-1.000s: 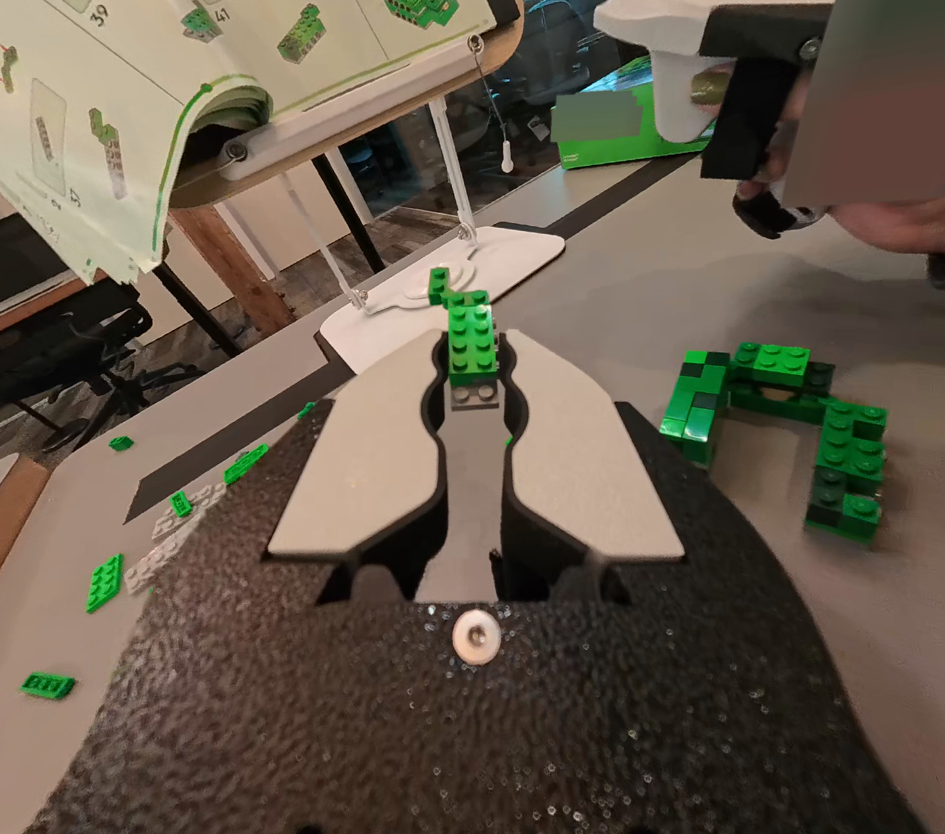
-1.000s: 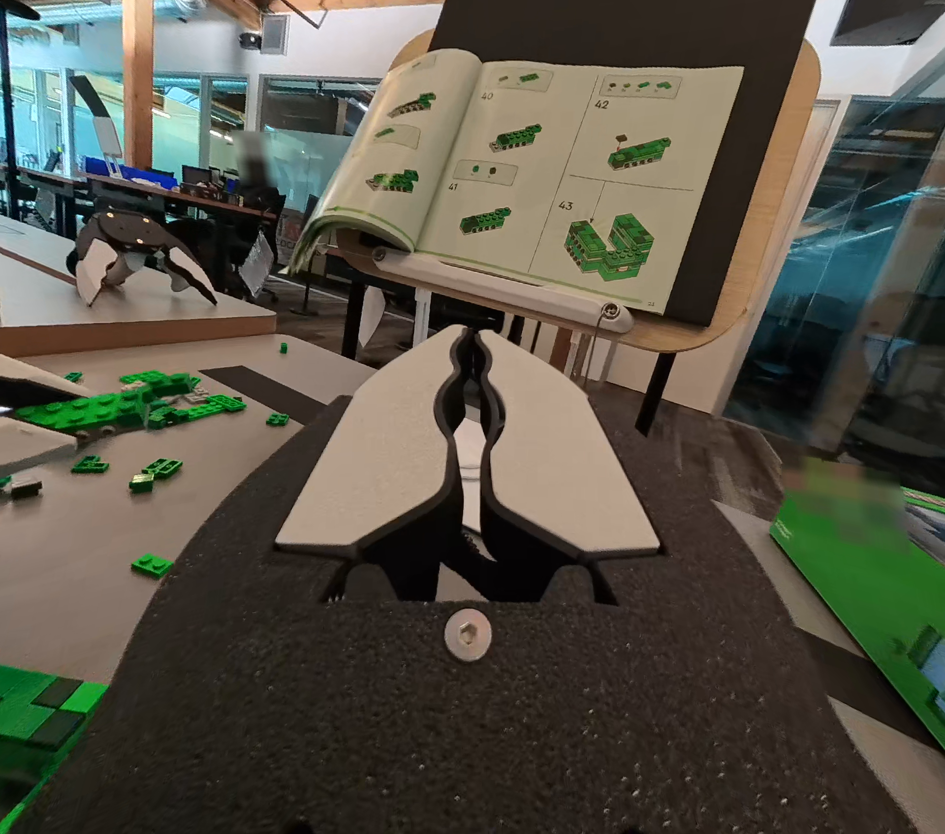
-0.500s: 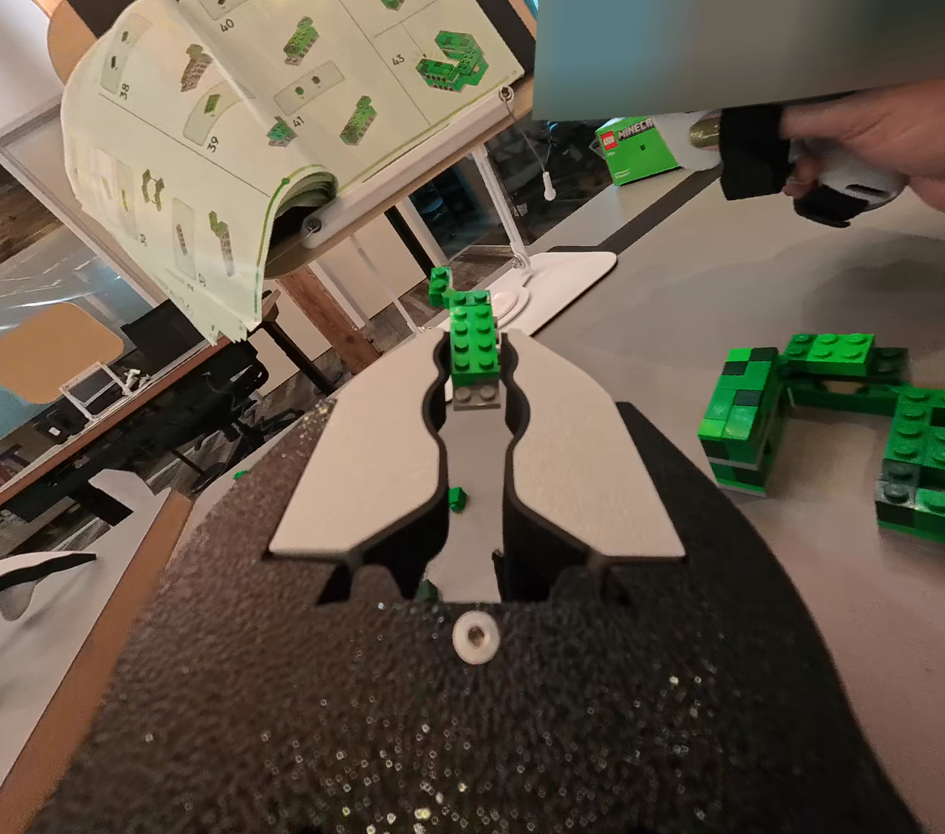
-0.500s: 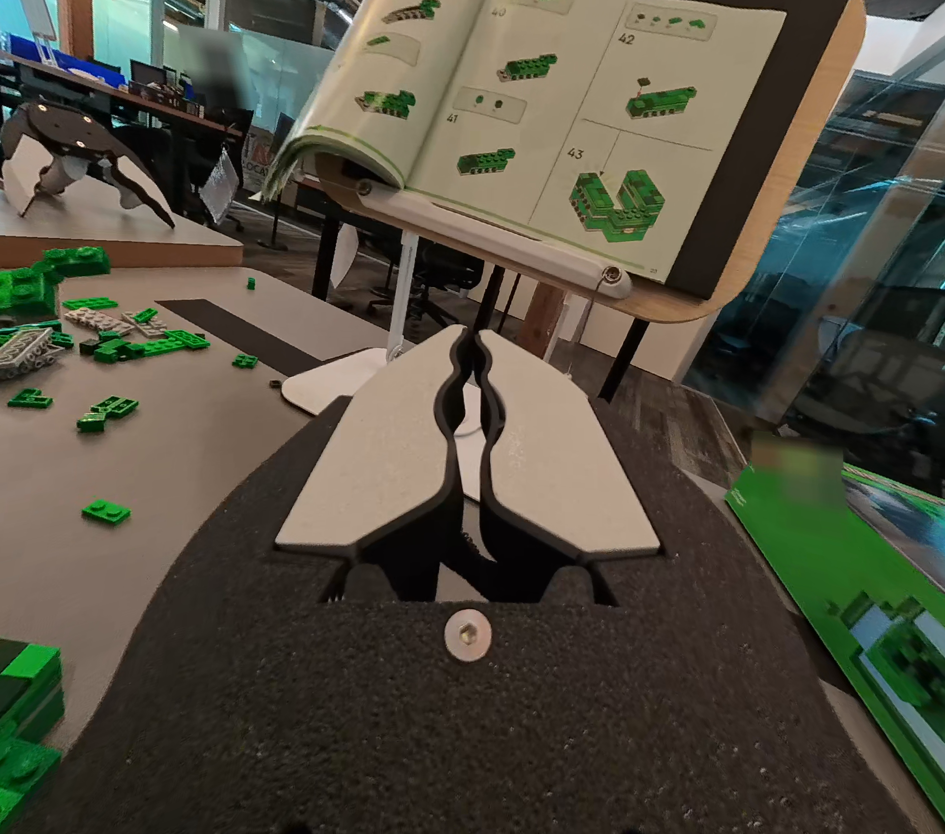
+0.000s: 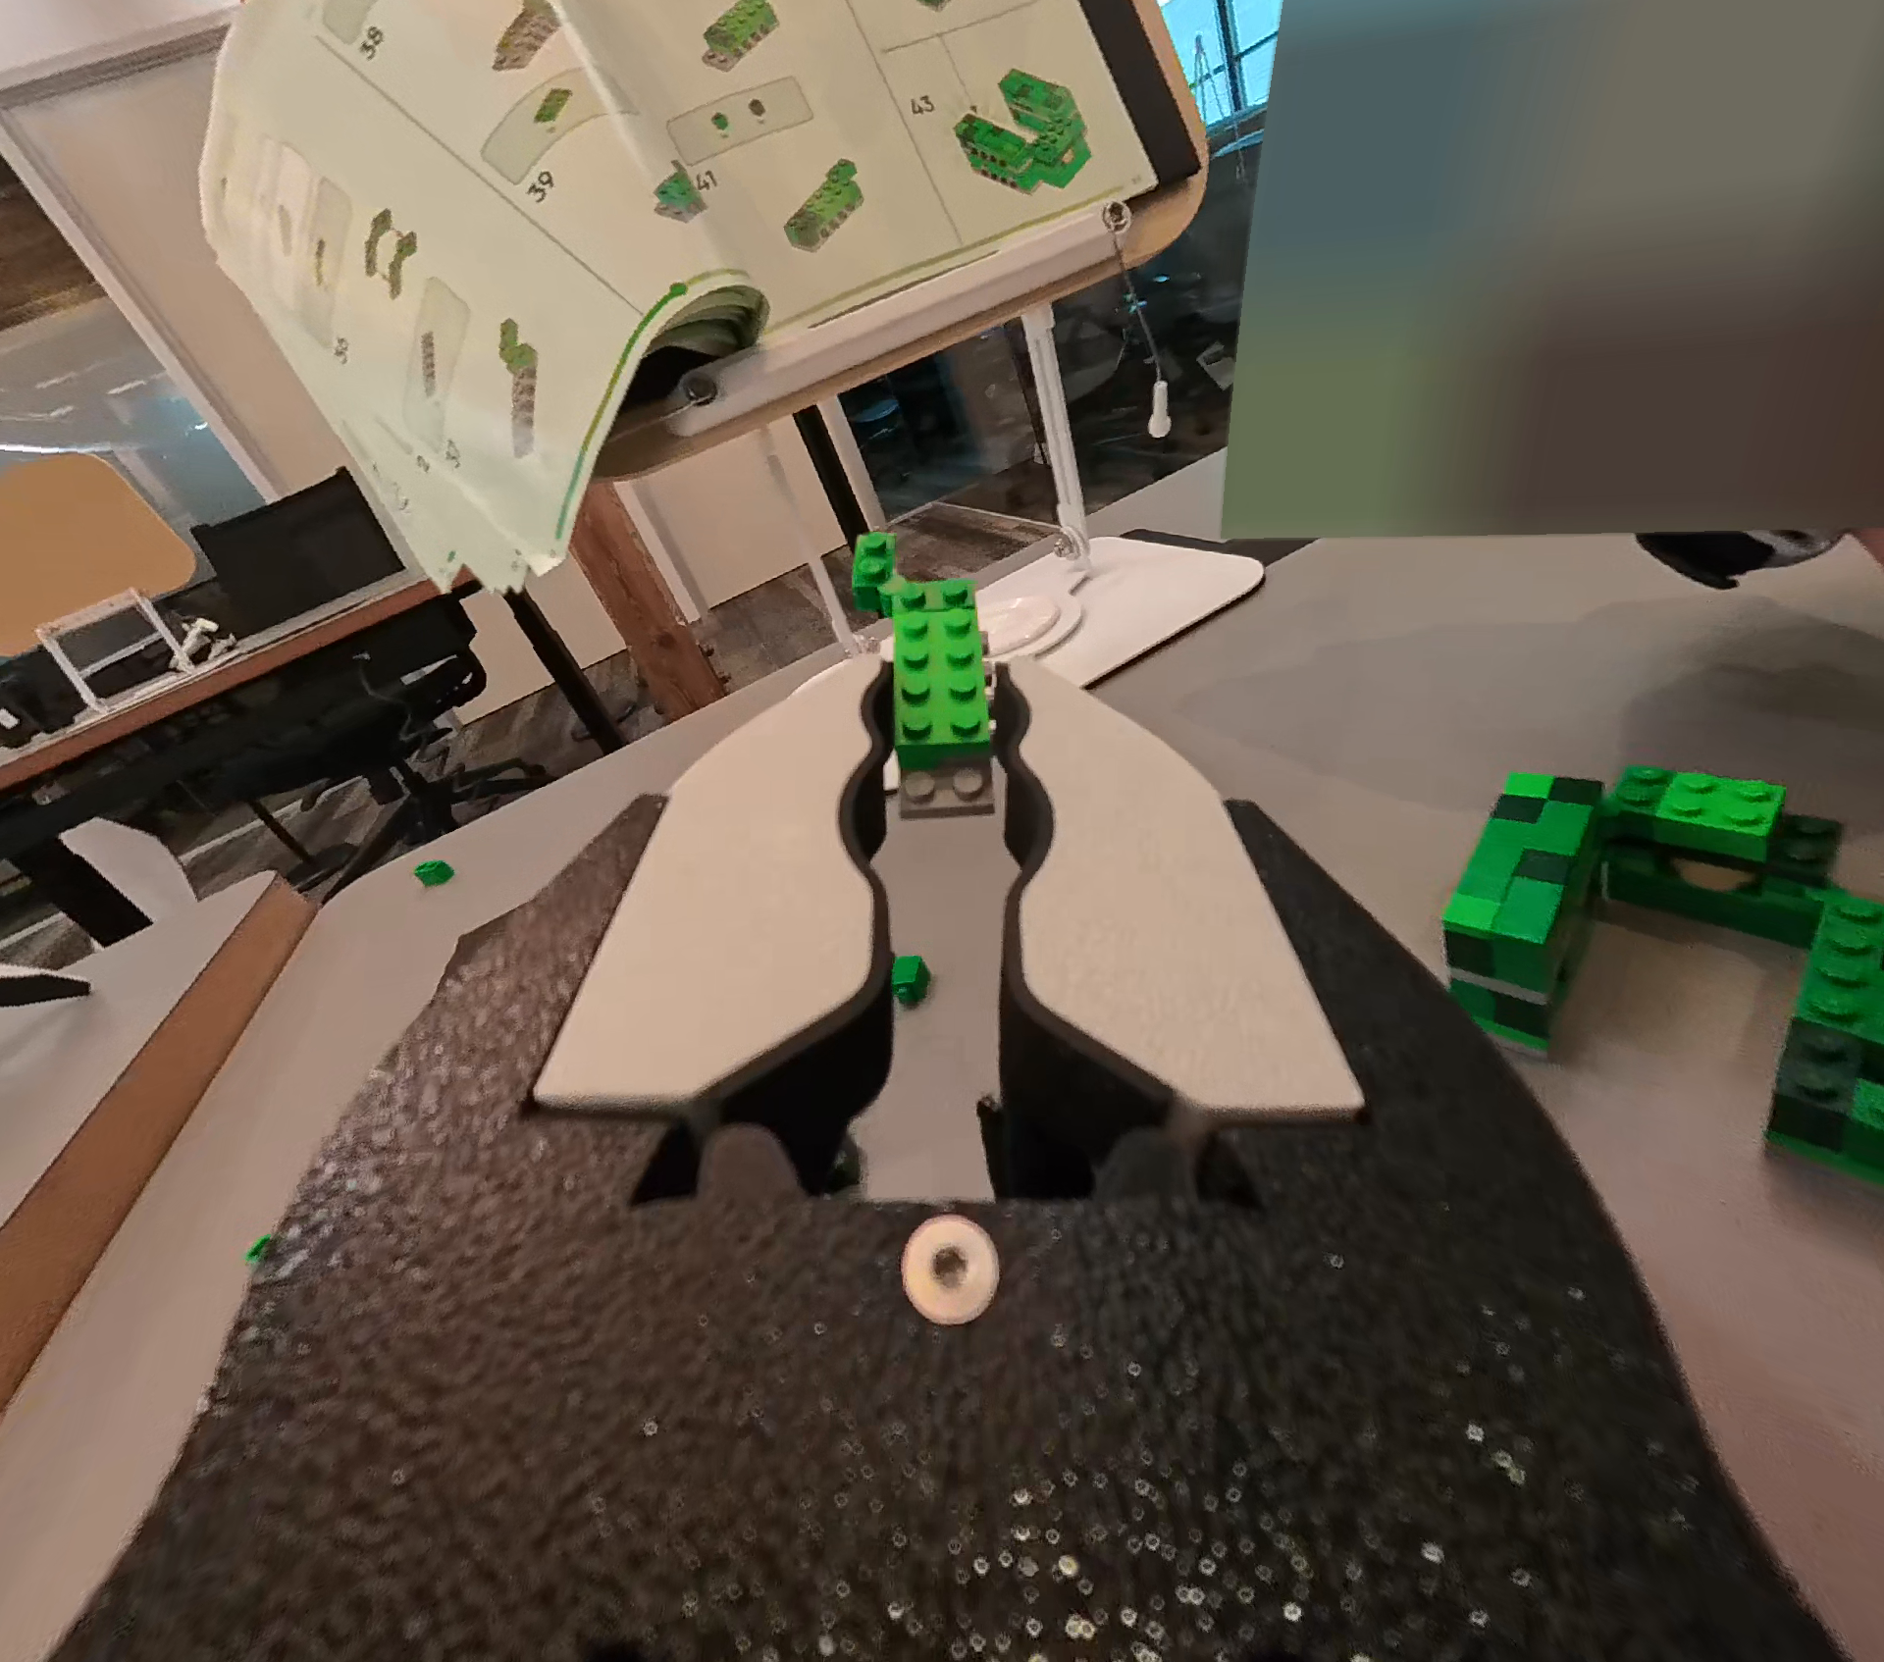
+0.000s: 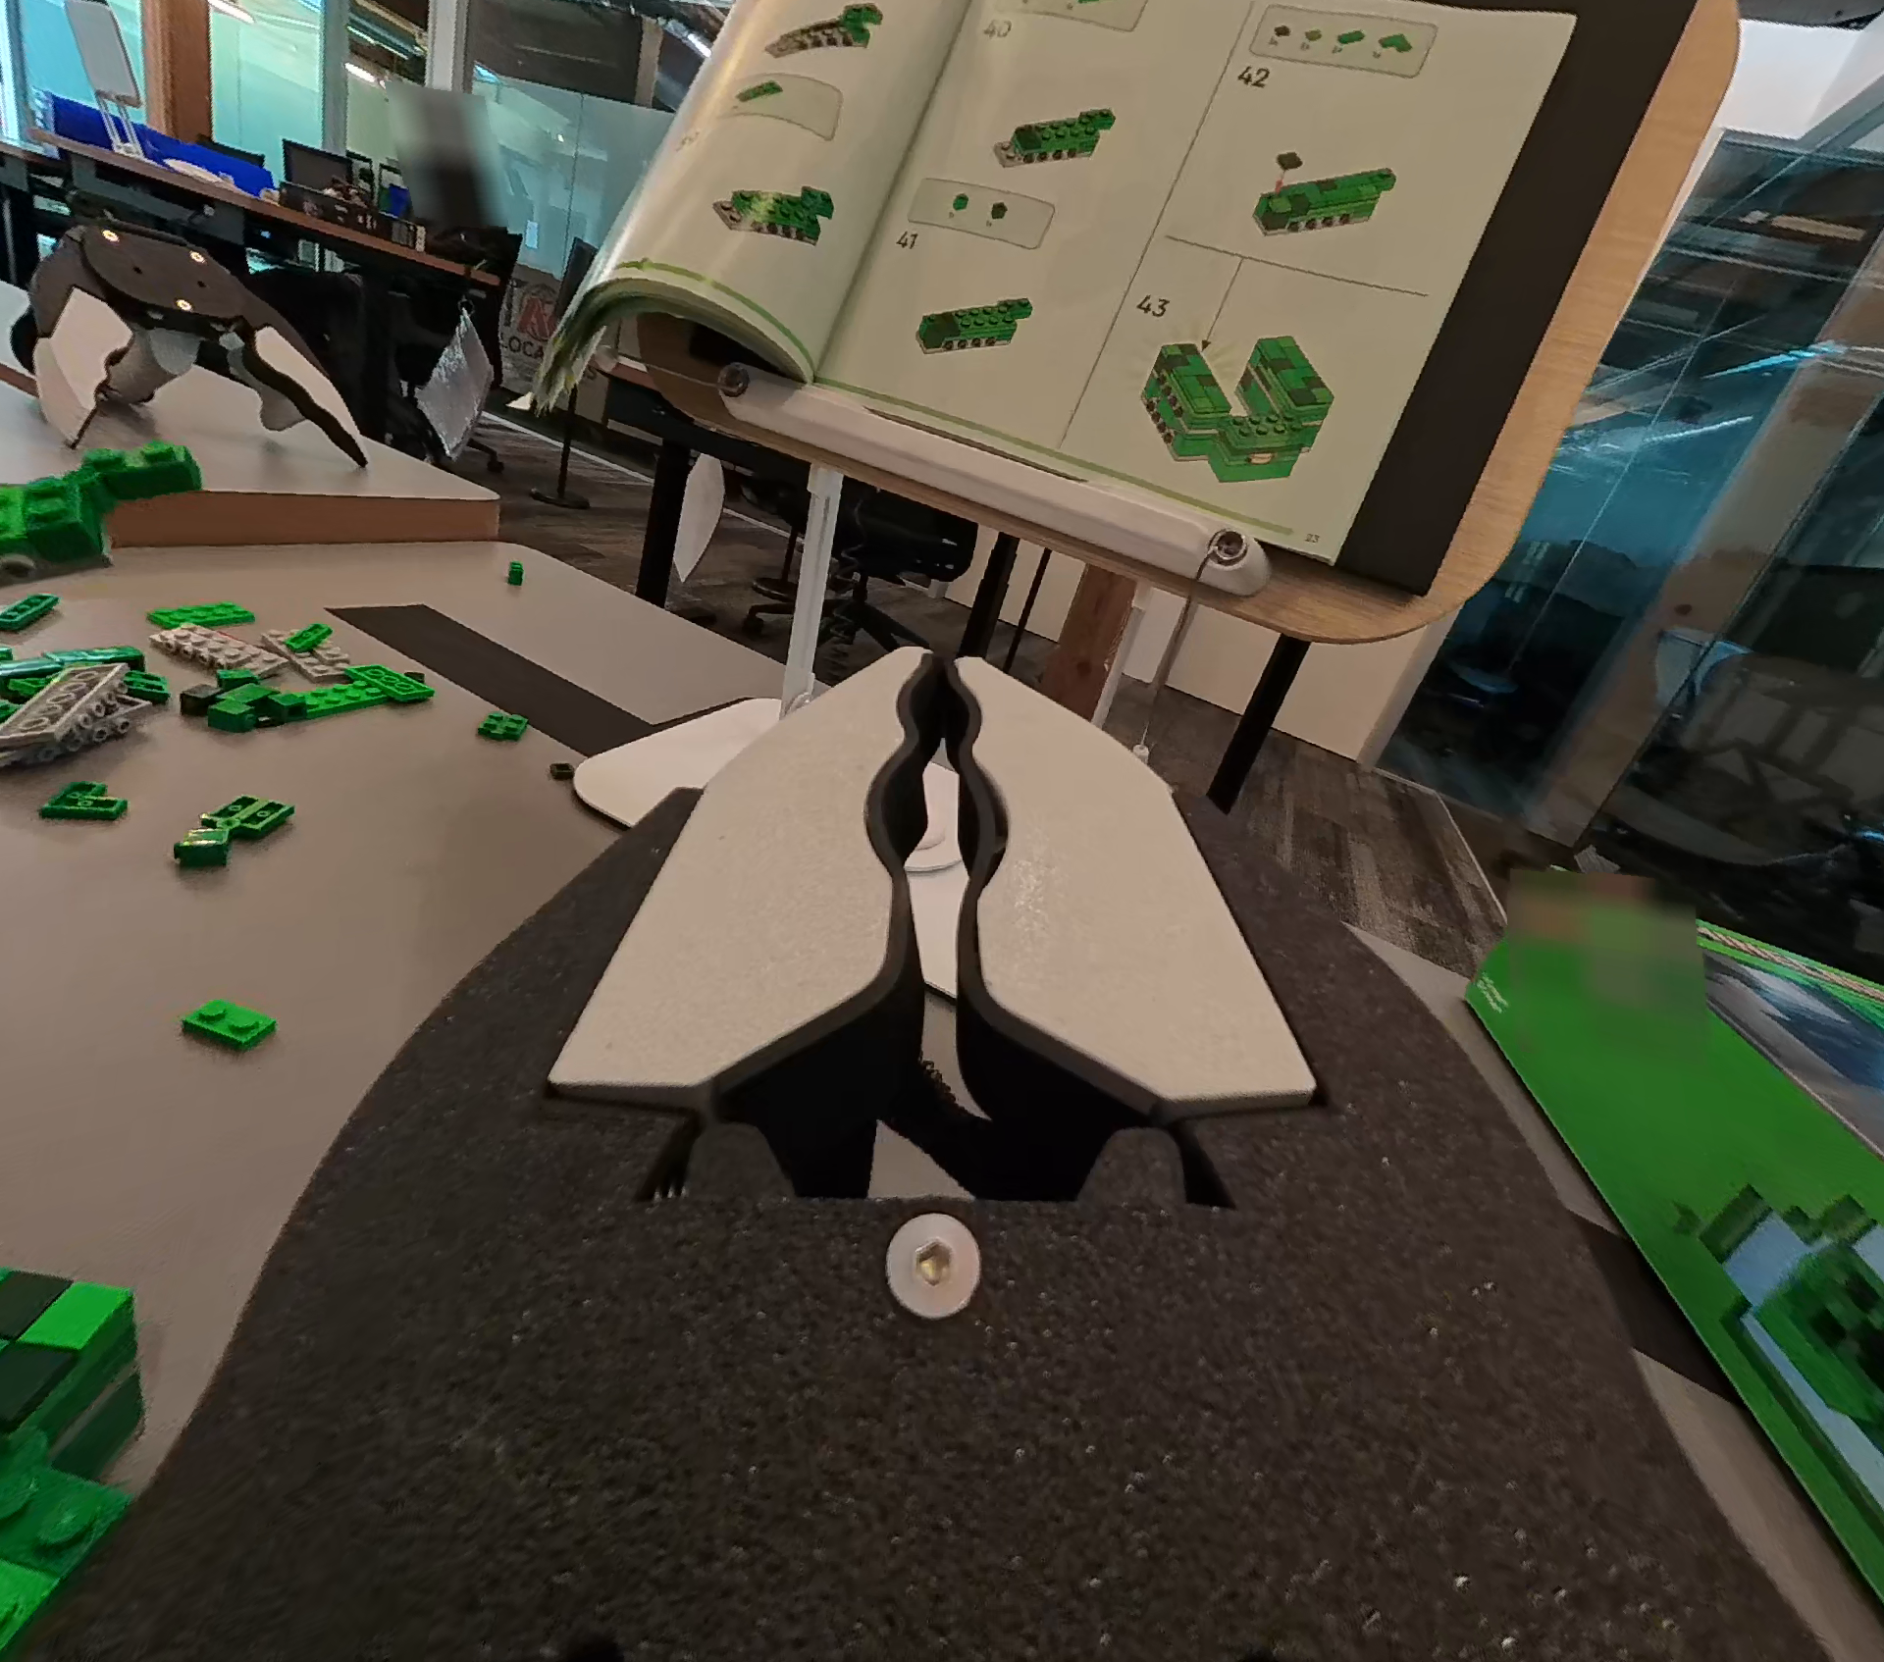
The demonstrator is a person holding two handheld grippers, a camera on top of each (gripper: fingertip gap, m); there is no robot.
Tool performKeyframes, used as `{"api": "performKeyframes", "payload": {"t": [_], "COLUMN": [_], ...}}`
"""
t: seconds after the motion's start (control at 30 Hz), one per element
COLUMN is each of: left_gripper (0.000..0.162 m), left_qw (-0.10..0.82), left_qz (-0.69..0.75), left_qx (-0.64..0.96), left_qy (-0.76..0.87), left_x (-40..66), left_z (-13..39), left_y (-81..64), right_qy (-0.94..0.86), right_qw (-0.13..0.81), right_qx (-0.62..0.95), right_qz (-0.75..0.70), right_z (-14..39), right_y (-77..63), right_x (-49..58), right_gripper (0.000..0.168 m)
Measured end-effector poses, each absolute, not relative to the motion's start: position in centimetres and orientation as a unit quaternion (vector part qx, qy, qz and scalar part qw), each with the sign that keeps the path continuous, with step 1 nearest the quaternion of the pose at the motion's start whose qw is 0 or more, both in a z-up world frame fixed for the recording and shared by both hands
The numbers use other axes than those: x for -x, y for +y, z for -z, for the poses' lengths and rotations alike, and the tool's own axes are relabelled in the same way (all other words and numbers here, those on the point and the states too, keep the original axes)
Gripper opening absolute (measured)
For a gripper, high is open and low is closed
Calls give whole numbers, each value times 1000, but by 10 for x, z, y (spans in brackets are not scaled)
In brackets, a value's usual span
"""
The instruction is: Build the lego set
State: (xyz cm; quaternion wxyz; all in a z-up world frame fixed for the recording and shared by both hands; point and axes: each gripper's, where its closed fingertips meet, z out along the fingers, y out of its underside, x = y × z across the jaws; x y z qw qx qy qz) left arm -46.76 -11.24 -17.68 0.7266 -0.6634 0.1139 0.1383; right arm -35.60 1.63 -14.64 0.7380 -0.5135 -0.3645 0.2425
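Note:
My left gripper (image 5: 943, 696) is shut on a small green brick assembly (image 5: 936, 675) with a grey plate at its near end, held above the grey table (image 5: 1376, 696). A U-shaped green build (image 5: 1672, 889) sits on the table to its right. My right gripper (image 6: 943, 673) is shut and empty, raised and facing the open instruction booklet (image 6: 1070, 206) on its stand. Part of the green build shows in the right wrist view's lower left corner (image 6: 51, 1409). Loose green and grey pieces (image 6: 204, 696) lie on the table at the left.
The booklet stand's white base (image 5: 1142, 594) rests at the table's far edge. A green set box (image 6: 1682, 1205) lies at the right. Another gripper (image 6: 173, 319) rests on a neighbouring table. A single green stud (image 5: 907, 976) lies under my left gripper. There is about 20 cm between the tips of the two grippers.
My left gripper has tilted up and swung left with the assembly in it, so the booklet fills more of its view. My right gripper has lowered and turned toward the booklet and the loose pieces.

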Motion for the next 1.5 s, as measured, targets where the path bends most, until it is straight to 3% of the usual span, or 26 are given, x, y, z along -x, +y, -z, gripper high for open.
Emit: {"api": "performKeyframes", "payload": {"t": [1.5], "left_gripper": [18], "left_qw": [715], "left_qz": [-138], "left_qx": [678], "left_qy": [104], "left_x": [471], "left_z": [182], "left_y": [-109], "right_qy": [-390], "right_qw": [734], "right_qx": [492], "right_qz": [-258], "right_z": [147], "right_y": [5], "right_x": [366], "right_gripper": [0]}}
